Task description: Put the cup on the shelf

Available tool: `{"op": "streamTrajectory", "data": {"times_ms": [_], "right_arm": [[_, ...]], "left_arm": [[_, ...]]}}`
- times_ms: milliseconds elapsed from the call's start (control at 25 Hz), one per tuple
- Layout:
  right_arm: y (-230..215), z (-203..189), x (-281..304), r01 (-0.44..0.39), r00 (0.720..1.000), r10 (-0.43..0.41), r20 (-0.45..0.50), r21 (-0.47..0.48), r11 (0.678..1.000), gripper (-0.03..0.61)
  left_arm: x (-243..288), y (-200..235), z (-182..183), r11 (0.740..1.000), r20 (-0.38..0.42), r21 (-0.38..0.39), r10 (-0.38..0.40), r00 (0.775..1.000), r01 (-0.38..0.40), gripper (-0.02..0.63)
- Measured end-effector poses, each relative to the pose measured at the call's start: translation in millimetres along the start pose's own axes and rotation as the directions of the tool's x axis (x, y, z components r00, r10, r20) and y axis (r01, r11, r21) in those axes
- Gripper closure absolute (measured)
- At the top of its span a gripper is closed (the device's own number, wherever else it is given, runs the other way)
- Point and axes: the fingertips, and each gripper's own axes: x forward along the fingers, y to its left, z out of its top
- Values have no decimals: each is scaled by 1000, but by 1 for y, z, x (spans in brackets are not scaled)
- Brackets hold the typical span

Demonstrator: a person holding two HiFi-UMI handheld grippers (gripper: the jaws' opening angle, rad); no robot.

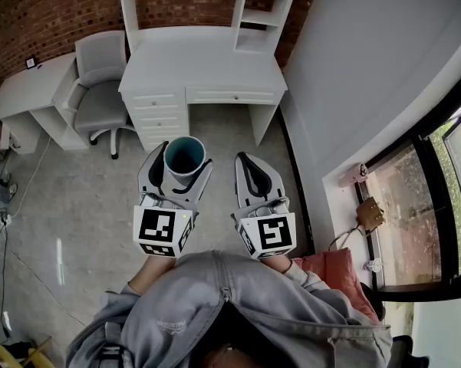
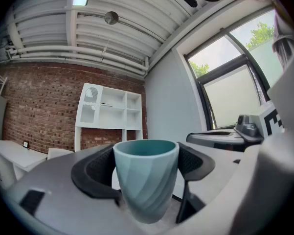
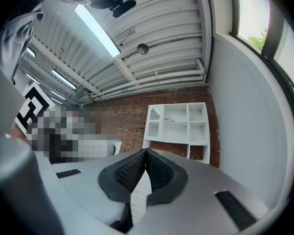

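A teal ribbed cup (image 1: pixel 185 156) (image 2: pixel 146 179) stands upright between the jaws of my left gripper (image 1: pixel 182 169) (image 2: pixel 146 173), whose black pads press its sides, so the gripper is shut on it. My right gripper (image 1: pixel 255 176) (image 3: pixel 146 170) hovers beside it, shut, pads touching with nothing between them. Ahead stands a white desk (image 1: pixel 203 67) with a white shelf hutch (image 1: pixel 259 14) (image 2: pixel 110 109) (image 3: pixel 178 126) against the brick wall. Both grippers are held in the air, well short of the desk.
A grey office chair (image 1: pixel 101 90) stands left of the desk, with a second white table (image 1: pixel 23 90) further left. A white wall and a window sill (image 1: pixel 353 179) run along the right. Grey floor lies between me and the desk.
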Motion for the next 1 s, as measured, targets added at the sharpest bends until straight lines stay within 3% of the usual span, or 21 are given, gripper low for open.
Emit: {"op": "streamTrajectory", "data": {"times_ms": [480,1000], "right_arm": [[-5,0,14,7,1000,-8,19,22,1000,552],[-12,-15,49,44,999,-45,23,48,998,551]], "left_arm": [[11,4,0,1000,5,1,-27,1000,27,235],[38,40,-1,999,22,7,-41,999,41,235]]}}
